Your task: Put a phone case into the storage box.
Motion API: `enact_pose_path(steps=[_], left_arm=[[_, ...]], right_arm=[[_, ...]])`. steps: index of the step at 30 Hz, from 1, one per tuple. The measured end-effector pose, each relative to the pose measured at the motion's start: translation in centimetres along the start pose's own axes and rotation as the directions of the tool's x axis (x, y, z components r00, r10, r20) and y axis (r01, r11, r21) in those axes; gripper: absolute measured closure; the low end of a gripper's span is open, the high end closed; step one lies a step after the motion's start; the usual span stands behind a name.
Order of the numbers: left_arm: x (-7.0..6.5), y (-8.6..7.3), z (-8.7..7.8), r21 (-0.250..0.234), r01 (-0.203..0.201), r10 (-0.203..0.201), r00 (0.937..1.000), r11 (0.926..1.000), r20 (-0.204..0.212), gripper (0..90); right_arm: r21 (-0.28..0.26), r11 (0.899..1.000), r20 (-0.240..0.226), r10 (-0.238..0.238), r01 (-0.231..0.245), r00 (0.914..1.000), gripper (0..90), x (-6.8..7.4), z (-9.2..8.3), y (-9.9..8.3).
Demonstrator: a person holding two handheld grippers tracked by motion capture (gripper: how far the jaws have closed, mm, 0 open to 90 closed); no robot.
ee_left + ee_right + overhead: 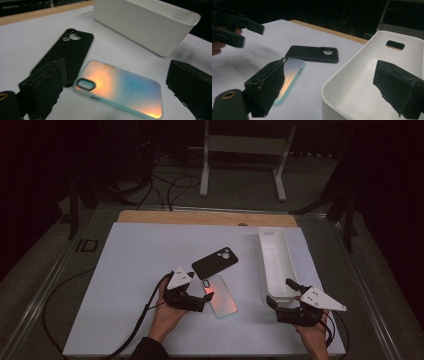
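An iridescent phone case [221, 296] lies flat on the white board [130, 270], camera cutout toward the left gripper. A black phone case [215, 262] lies just behind it, close beside it. My left gripper [201, 288] is open at the iridescent case's near left end. In the left gripper view the iridescent case [122, 87] lies between the spread jaws of that gripper [117, 67], with the black case [67, 52] behind. My right gripper [280, 292] is open at the near end of the long white bin [276, 262], holding nothing. The right gripper view looks into the bin [362, 100].
The white bin stands lengthwise along the board's right side and is empty where I can see into it. A wooden strip [205, 217] borders the board's far edge. Cables [165, 187] and a white stand [242, 157] lie beyond the table on the dark floor.
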State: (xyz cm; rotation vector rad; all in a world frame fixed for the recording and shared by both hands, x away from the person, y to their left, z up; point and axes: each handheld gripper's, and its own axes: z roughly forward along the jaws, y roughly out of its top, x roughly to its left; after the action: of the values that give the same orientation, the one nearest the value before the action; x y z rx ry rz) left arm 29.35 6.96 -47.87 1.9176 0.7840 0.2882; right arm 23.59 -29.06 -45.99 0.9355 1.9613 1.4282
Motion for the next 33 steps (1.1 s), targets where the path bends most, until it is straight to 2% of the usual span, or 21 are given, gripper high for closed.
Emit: enact_pose_path(steps=[9,13,14,16,17,19,20,21,23,24,25,26,28,31,32,33], left_arm=[[-2.1,1.1,3.7,0.077,-0.061,0.06,0.9981,0.9951,0.015,18.7],[-2.5,1.3,4.7,0.084,-0.059,0.057,0.9982,0.9948,0.02,31.9],[-2.7,1.5,5.3,0.093,-0.055,0.051,0.998,0.9942,0.038,31.9],[-2.8,1.6,5.9,0.106,-0.059,0.052,0.9963,0.9926,0.069,41.3],[-2.9,1.6,6.1,0.114,-0.063,0.054,0.9954,0.9915,0.079,47.4],[-2.9,1.6,6.1,0.114,-0.063,0.054,0.9954,0.9915,0.079,49.4],[-3.1,1.6,7.1,0.139,-0.08,0.065,0.9921,0.9871,0.107,49.4],[-3.3,1.6,7.4,0.149,-0.08,0.066,0.993,0.9855,0.098,59.6],[-3.3,1.6,7.7,0.165,-0.08,0.066,0.9939,0.9831,0.088,67.9],[-3.3,1.6,7.7,0.165,-0.08,0.066,0.9939,0.9831,0.088,67.9],[-3.6,1.6,8.7,0.196,-0.069,0.049,0.9933,0.9781,0.105,67.9],[-3.7,1.6,9.0,0.206,-0.072,0.05,0.9925,0.9758,0.112,82.0],[-3.8,1.4,9.5,0.22,-0.076,0.051,0.9917,0.9725,0.118,89.1],[-4.1,1.1,10.2,0.25,-0.094,0.062,0.9888,0.9636,0.136,89.9],[-4.1,1.1,10.2,0.25,-0.094,0.062,0.9888,0.9636,0.136,89.9],[-4.4,0.9,10.5,0.264,-0.108,0.073,0.9874,0.9584,0.14,89.9]], right_arm=[[-0.002,1.0,-0.001,0.003,-0.003,1.0,9.8,0.0,0.0,0.0],[0.0,1.0,-0.001,-0.003,0.003,1.0,9.8,0.0,0.0,0.0],[0.0,1.0,-0.001,-0.003,0.003,1.0,9.8,0.0,0.0,0.0],[-0.002,1.0,-0.001,0.0,0.0,1.0,9.8,0.0,0.0,0.0],[-0.002,1.0,-0.001,0.001,-0.001,1.0,9.9,0.0,0.0,0.0],[-0.003,1.0,-0.001,0.0,0.0,1.0,9.9,-0.1,0.0,0.0],[-0.003,1.0,-0.001,0.0,0.0,1.0,9.9,-0.1,0.0,0.0],[0.001,1.0,-0.001,-0.001,0.001,1.0,9.8,0.0,0.1,0.0],[0.0,1.0,-0.002,-0.002,0.002,1.0,9.8,0.0,0.1,0.0],[0.0,1.0,-0.003,-0.003,0.003,1.0,9.8,0.0,0.1,0.0],[0.0,1.0,-0.003,-0.003,0.003,1.0,9.8,0.0,0.1,0.0],[0.001,1.0,-0.003,-0.003,0.003,1.0,9.9,0.0,0.1,0.0],[0.0,1.0,-0.003,-0.002,0.002,1.0,9.9,0.0,0.1,-0.1],[0.003,1.0,-0.005,-0.003,0.003,1.0,9.9,0.0,0.2,-0.1],[0.003,1.0,-0.005,-0.003,0.003,1.0,9.9,0.0,0.2,-0.1],[0.004,1.0,-0.005,-0.003,0.003,1.0,9.9,0.0,0.2,-0.1]])
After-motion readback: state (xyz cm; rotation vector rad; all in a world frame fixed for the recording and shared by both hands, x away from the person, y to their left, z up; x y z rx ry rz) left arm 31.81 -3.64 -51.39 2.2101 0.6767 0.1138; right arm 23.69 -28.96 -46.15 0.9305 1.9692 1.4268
